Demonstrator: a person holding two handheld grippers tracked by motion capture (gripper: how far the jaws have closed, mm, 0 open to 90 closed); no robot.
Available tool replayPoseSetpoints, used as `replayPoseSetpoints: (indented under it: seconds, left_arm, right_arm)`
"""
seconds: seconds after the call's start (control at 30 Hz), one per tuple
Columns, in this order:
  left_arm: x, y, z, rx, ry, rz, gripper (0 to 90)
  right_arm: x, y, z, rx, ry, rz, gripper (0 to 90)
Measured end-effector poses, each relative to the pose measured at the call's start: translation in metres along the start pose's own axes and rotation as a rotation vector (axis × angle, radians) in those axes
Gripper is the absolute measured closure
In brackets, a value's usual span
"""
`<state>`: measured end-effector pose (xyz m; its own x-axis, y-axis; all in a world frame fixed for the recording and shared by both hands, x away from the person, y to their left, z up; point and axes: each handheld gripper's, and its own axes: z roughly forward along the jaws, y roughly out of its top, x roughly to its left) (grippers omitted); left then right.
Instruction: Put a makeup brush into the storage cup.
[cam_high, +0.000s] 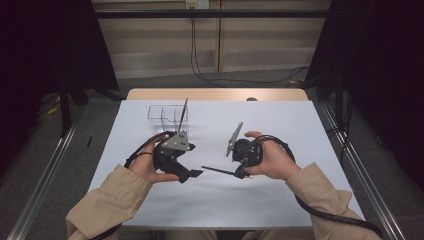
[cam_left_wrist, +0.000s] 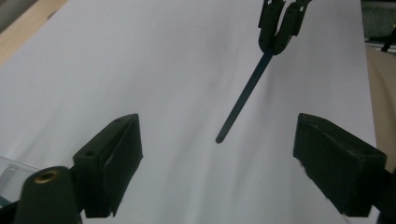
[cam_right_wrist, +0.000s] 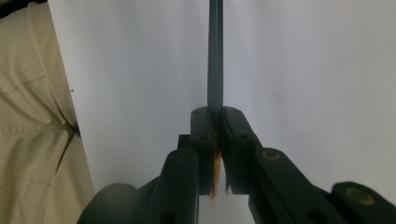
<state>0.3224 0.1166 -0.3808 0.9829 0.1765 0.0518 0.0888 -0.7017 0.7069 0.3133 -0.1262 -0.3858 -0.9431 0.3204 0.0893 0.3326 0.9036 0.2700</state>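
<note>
A dark pencil (cam_high: 218, 171) sticks out leftward from my right gripper (cam_high: 240, 174), which is shut on it just above the white table sheet (cam_high: 280, 125). In the right gripper view the jaws pinch the pencil (cam_right_wrist: 215, 56) near its light wooden end, and the shaft runs straight ahead from the right gripper (cam_right_wrist: 215, 116). My left gripper (cam_high: 193, 174) is open and holds nothing, with its jaws pointing toward the pencil's free end. In the left gripper view the pencil (cam_left_wrist: 247, 91) hangs ahead between the wide jaws of the left gripper (cam_left_wrist: 218, 140), apart from both, and the right gripper (cam_left_wrist: 279, 28) holds its far end.
A clear plastic holder (cam_high: 167, 117) stands behind the left hand with another pencil (cam_high: 183, 114) leaning in it. The table's wooden far edge (cam_high: 215, 94) lies beyond the sheet. Beige cloth of the person (cam_right_wrist: 28, 116) is at the left of the right gripper view.
</note>
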Motion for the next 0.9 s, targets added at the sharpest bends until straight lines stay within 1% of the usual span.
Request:
replayPoseSetpoints:
  seconds: [0.07,0.1,0.17,0.23,0.27,0.3,0.33,0.37,0.4,0.43,0.47,0.5,0.53,0.57,0.6,0.63,0.73,0.87,0.9]
  left_arm:
    - [0.000,0.004,0.000,0.018,-0.011,0.003,19.8]
    - [0.000,0.006,0.000,0.029,-0.020,0.014,21.6]
    - [0.000,0.010,0.000,0.051,-0.026,0.024,25.0]
    - [-0.001,0.014,0.001,0.076,-0.037,0.027,27.3]
    - [-0.001,0.016,0.002,0.089,-0.042,0.037,29.1]
    - [-0.002,0.017,0.003,0.104,-0.038,0.044,30.6]
    - [-0.002,0.019,0.004,0.120,-0.042,0.061,31.0]
    - [-0.002,0.019,0.005,0.121,-0.054,0.072,32.9]
    - [-0.002,0.020,0.006,0.128,-0.066,0.077,33.9]
    - [-0.003,0.021,0.008,0.130,-0.068,0.083,34.9]
    - [-0.003,0.022,0.009,0.149,-0.070,0.083,35.9]
    - [-0.003,0.023,0.010,0.170,-0.075,0.083,38.7]
    - [-0.003,0.024,0.012,0.183,-0.069,0.087,42.1]
    - [-0.003,0.025,0.013,0.193,-0.073,0.085,41.9]
    - [-0.003,0.025,0.014,0.198,-0.072,0.089,41.9]
    - [-0.003,0.026,0.015,0.205,-0.080,0.082,42.1]
    - [-0.003,0.026,0.018,0.221,-0.084,0.083,44.3]
    - [-0.003,0.026,0.021,0.240,-0.098,0.083,51.5]
    - [-0.003,0.026,0.021,0.251,-0.096,0.093,53.7]
  right_arm:
    - [0.000,0.000,0.000,0.001,0.012,-0.008,84.1]
    - [0.001,0.000,0.000,-0.001,0.010,-0.005,84.1]
    - [0.001,0.001,0.000,0.004,0.008,-0.016,84.1]
    - [0.001,0.001,0.000,0.000,0.011,-0.024,84.1]
    - [0.001,0.001,0.000,0.000,0.011,-0.023,84.1]
    - [0.001,0.001,-0.001,0.002,0.009,-0.017,84.1]
    - [0.001,0.001,-0.001,0.001,0.009,-0.016,84.1]
    - [0.001,0.001,-0.001,-0.001,0.009,-0.021,84.1]
    - [0.002,0.001,-0.001,-0.004,0.005,-0.016,84.1]
    - [0.002,0.000,-0.001,-0.004,0.007,-0.015,84.1]
    - [0.002,0.000,-0.002,-0.003,0.010,-0.016,84.1]
    - [0.001,0.000,-0.002,-0.005,0.006,-0.019,84.1]
    - [0.002,0.000,-0.002,-0.006,0.007,-0.019,84.1]
    - [0.002,0.000,-0.002,-0.003,0.010,-0.022,84.1]
    - [0.002,0.000,-0.002,-0.003,0.008,-0.021,84.1]
    - [0.002,0.000,-0.002,-0.006,0.006,-0.021,84.1]
    - [0.003,0.001,-0.003,-0.008,0.002,-0.026,84.1]
    - [0.004,0.002,-0.004,-0.014,0.009,-0.036,84.1]
    - [0.004,0.002,-0.004,-0.014,0.013,-0.038,84.1]
